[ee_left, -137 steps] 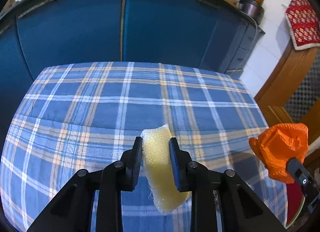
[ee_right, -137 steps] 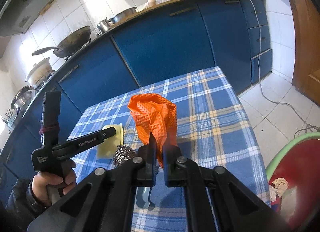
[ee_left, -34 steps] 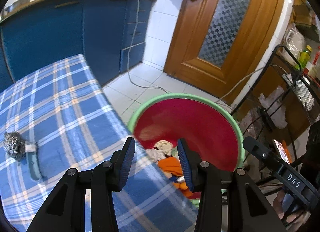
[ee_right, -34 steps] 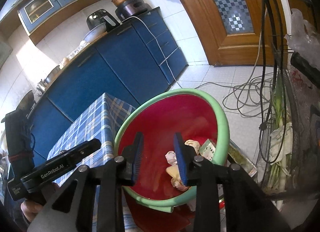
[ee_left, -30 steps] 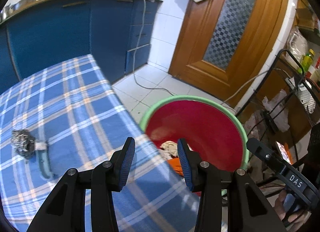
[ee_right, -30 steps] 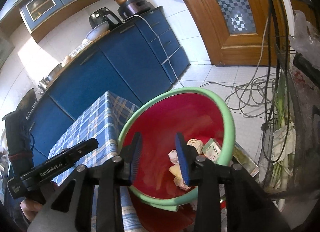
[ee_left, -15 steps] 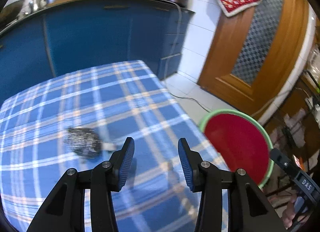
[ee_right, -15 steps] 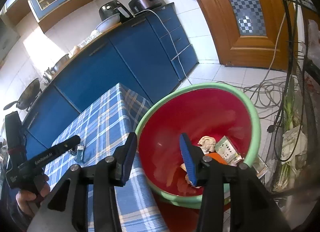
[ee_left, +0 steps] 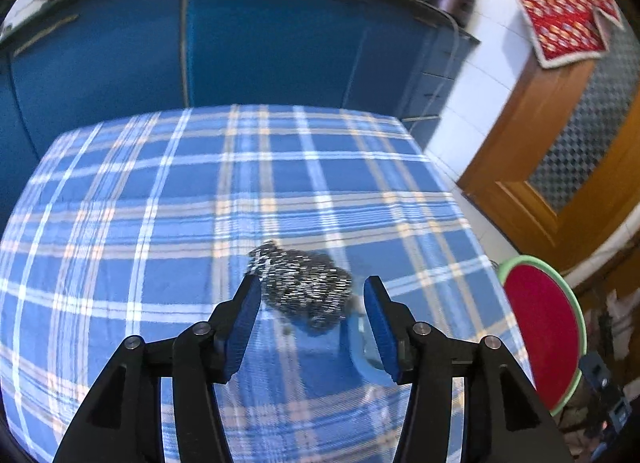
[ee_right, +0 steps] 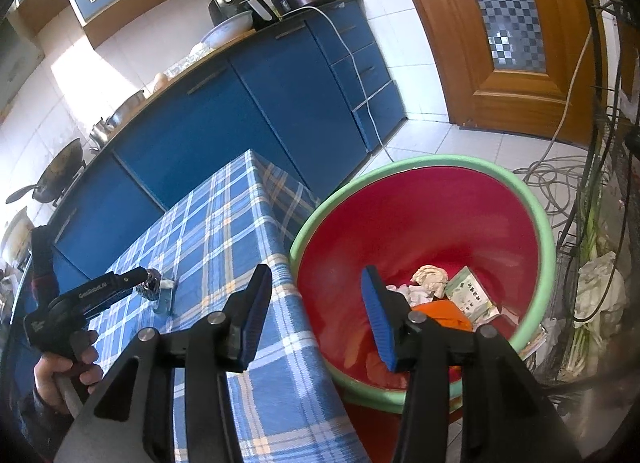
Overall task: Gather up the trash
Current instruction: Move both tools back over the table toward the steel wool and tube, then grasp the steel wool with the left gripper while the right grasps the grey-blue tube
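The left hand-held gripper, jaws wide, is framing a steel wool scourer at twelve o'clock; light and springy, best pinched across its middle.

The left gripper points forward and down, its two blue-padded fingers spread wide apart with nothing clamped between them. A bare hand grips its handle from below. The right gripper also has its fingers spread wide, holding nothing.
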`<state>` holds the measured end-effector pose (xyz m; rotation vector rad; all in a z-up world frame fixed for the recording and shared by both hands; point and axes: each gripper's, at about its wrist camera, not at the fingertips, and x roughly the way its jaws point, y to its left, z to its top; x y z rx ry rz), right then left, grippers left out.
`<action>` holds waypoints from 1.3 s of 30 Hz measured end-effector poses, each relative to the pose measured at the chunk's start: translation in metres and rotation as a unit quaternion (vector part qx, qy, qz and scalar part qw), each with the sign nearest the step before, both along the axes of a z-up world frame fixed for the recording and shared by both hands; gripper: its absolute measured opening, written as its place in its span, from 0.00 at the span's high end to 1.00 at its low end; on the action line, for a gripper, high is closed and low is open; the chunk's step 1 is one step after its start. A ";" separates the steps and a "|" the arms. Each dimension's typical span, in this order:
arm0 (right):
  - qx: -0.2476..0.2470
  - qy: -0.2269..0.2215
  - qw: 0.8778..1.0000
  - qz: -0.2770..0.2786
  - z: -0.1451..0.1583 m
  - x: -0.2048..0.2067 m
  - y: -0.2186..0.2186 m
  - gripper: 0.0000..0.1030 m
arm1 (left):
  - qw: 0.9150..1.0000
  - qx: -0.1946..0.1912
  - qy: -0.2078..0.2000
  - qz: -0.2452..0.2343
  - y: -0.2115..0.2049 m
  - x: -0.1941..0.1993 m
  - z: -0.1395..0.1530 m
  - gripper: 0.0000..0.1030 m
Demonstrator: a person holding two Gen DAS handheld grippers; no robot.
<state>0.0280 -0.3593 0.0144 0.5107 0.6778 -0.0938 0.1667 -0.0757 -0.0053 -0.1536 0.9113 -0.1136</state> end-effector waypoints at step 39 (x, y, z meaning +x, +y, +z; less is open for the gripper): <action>-0.030 -0.001 0.996 0.089 0.013 0.030 0.071 0.52 | 0.999 -0.045 -0.016 0.009 0.056 -0.035 0.007 0.72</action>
